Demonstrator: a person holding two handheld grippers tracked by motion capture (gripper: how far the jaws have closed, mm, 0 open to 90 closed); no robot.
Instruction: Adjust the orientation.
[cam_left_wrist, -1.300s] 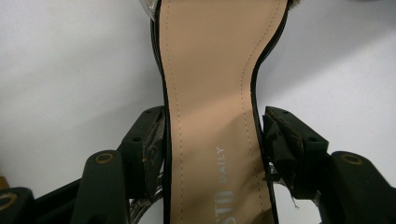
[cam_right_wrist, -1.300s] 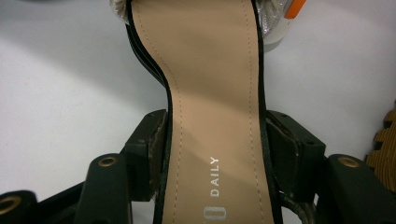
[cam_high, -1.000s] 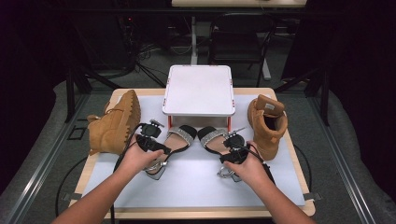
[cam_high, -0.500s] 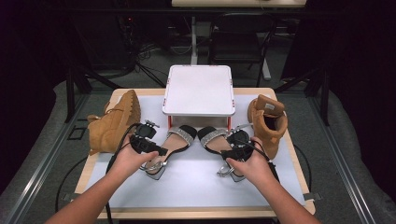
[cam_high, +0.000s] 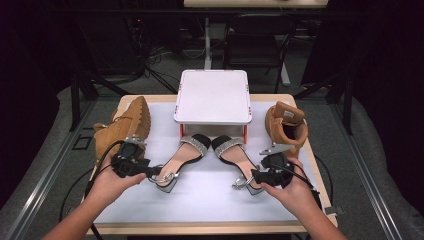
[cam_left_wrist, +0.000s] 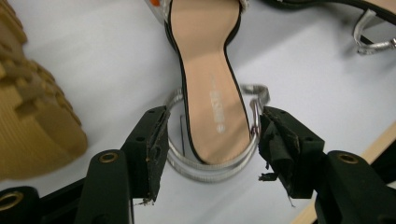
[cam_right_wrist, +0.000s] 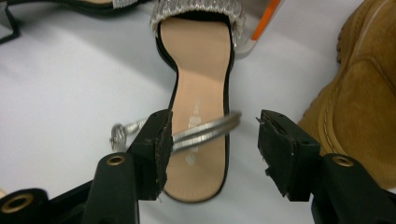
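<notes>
Both sandals (cam_high: 186, 157) toes toward riser (cam_high: 212, 97)

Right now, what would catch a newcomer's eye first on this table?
A pair of silver-strapped black high-heel sandals, left one and right one, lies mid-table, toes under a white red-legged raised tray. Each heel end sits between the open jaws of a hand-held gripper, left and right. Tan suede lace-up boots flank them: one tipped on its side at left, one upright at right.
</notes>
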